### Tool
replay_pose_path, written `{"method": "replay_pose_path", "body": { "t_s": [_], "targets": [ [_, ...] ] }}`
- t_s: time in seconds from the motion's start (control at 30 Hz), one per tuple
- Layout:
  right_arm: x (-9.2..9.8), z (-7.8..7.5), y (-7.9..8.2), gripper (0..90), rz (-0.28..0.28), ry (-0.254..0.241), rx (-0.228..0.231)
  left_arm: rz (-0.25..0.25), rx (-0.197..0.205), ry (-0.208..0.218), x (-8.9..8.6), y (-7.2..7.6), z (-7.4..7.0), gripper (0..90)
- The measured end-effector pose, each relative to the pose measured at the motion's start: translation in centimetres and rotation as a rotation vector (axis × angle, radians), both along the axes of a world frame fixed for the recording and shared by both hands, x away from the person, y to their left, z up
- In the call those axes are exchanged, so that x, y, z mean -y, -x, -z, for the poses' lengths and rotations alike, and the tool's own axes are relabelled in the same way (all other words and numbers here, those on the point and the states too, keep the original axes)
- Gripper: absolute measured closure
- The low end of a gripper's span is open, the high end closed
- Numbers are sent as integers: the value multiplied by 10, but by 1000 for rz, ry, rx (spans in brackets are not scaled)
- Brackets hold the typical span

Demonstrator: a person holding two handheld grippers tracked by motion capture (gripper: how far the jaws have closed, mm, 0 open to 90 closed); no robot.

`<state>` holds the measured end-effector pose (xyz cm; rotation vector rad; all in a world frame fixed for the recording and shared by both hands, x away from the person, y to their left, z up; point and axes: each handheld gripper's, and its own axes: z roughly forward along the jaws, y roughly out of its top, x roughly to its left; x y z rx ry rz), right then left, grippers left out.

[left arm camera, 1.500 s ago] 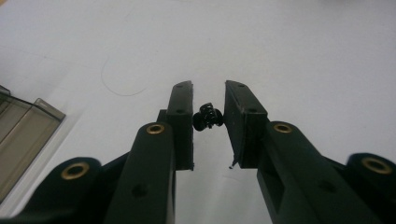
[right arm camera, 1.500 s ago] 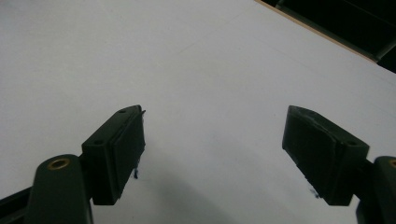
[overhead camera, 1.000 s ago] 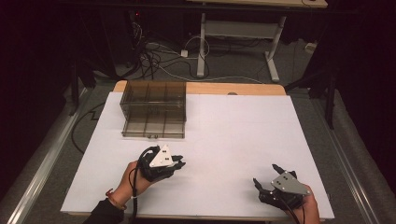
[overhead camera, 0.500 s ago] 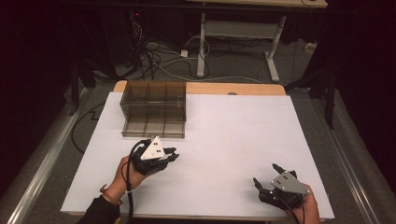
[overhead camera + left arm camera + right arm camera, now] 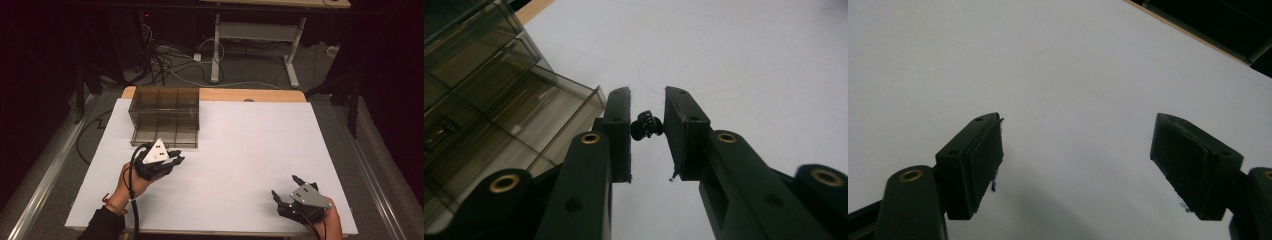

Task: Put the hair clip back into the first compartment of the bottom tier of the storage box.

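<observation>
**Left gripper view: small black piece pinched beside the organizer**

Left gripper view has my left gripper pinching a small black piece between its fingers, held clear above the white table. I keep it high in the fingertips so it would drop cleanly once I let go. The smoky organizer sits just beside me, compartments open to the top, so I judge the piece is bound for one of them.

High view puts the left gripper at the front edge of the organizer, near but not yet over it. My right gripper rests well apart at the near right of the table; I judge it is parked out of the way. In the right gripper view its fingers are spread wide with nothing between them.

What the piece is I cannot tell: it is tiny, dark and half covered by the fingers. The tinted walls blur the organizer's contents, and its far side is cut off.
</observation>
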<state>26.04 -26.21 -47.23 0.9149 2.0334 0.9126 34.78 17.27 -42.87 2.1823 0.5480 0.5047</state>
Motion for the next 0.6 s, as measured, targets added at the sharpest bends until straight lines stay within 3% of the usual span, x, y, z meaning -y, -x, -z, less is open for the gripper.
{"method": "replay_pose_path", "body": {
  "t_s": [0.6],
  "targets": [
    [1, -1, 0, 214, 0, 2, 13, -91, 21, 3, -25, -19, -5, 708]
  ]
}}
